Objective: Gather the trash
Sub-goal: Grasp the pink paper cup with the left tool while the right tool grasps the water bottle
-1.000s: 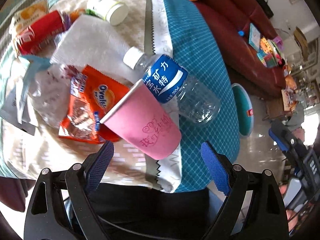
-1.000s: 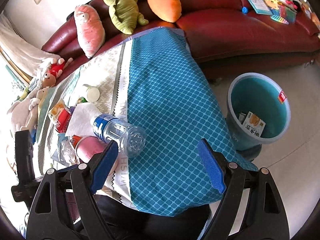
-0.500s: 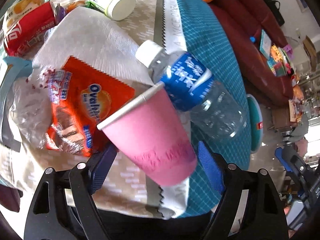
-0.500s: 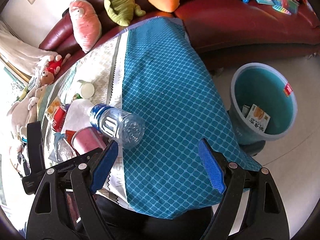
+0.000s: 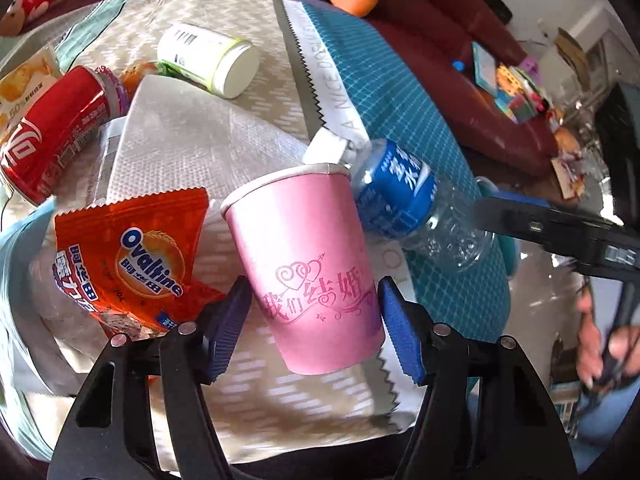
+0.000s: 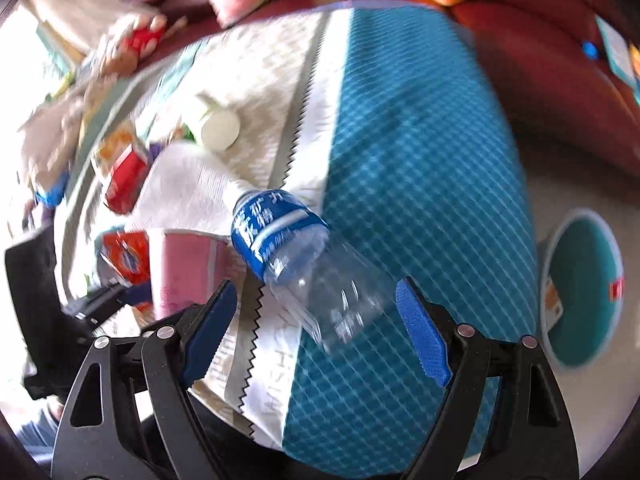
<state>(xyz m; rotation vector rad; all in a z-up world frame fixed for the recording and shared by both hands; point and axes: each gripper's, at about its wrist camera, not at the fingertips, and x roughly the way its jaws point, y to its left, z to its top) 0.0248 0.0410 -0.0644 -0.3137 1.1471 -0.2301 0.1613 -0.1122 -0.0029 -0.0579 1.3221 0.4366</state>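
Note:
A pink paper cup (image 5: 308,264) lies on its side on the table. My left gripper (image 5: 314,316) is shut on the cup, its blue pads against both sides. An empty water bottle with a blue label (image 5: 404,200) lies beside the cup's rim. In the right wrist view the bottle (image 6: 304,256) lies between the fingers of my open right gripper (image 6: 320,328), its clear base toward me, not touched. The pink cup (image 6: 180,268) shows to the left there. An orange Ovaltine wrapper (image 5: 132,264) lies left of the cup.
A red can (image 5: 52,136), a white jar (image 5: 208,60) and a paper towel (image 5: 188,136) lie further back. A teal trash bin (image 6: 580,288) stands on the floor right of the table. A red sofa (image 6: 560,92) with plush toys lies behind.
My left gripper moved onto the pink cup and closed on it. My right gripper moved forward and left, so that the water bottle now lies between its fingers.

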